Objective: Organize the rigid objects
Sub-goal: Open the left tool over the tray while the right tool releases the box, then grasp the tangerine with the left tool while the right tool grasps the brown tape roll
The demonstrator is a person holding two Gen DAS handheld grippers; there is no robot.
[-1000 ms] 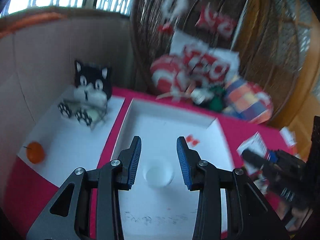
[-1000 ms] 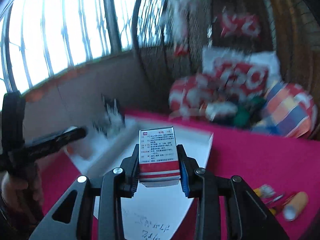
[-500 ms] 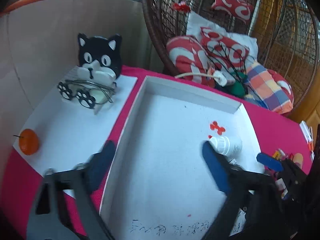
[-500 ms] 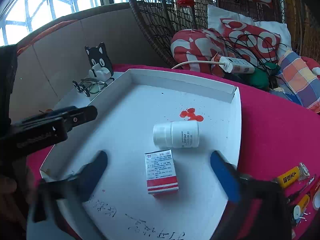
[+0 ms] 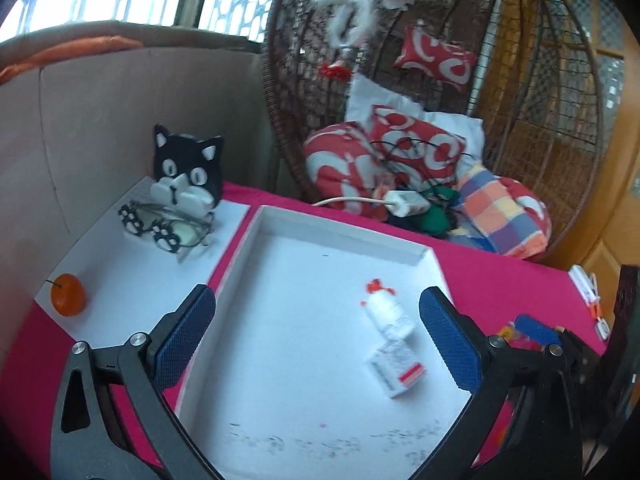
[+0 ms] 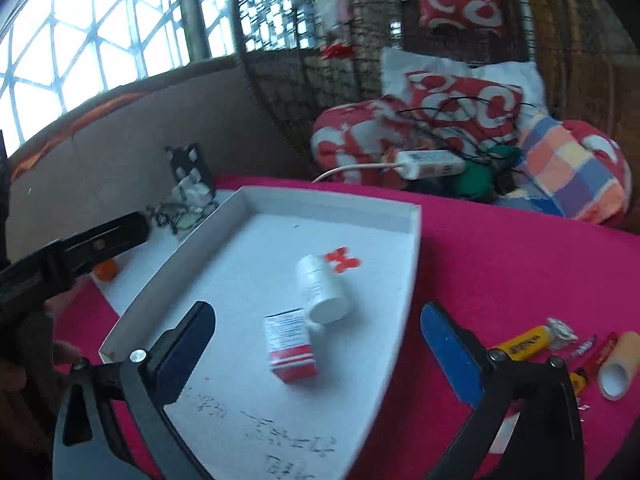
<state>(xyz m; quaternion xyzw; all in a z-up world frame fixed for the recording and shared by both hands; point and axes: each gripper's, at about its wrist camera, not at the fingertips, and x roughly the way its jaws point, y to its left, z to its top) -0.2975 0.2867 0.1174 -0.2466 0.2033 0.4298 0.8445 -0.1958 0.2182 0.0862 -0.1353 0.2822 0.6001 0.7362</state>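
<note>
Both my grippers, left [image 5: 316, 332] and right [image 6: 318, 354], gape wide, empty. Small red-and-white cardboard carton [image 6: 291, 346]: light, crushable; pinch its flat sides.

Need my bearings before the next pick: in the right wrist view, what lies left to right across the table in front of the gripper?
Small orange fruit → red-and-white medicine box → white plastic pill bottle → yellow tube → cream cardboard roll.

Lying on its side inside the white tray [image 6: 414, 236]: a white pill bottle [image 6: 323, 290], cap end toward the camera, beside a red mark. Touching it, just nearer: a small white medicine box [image 6: 291, 344] with red stripe, printed face up.
</note>
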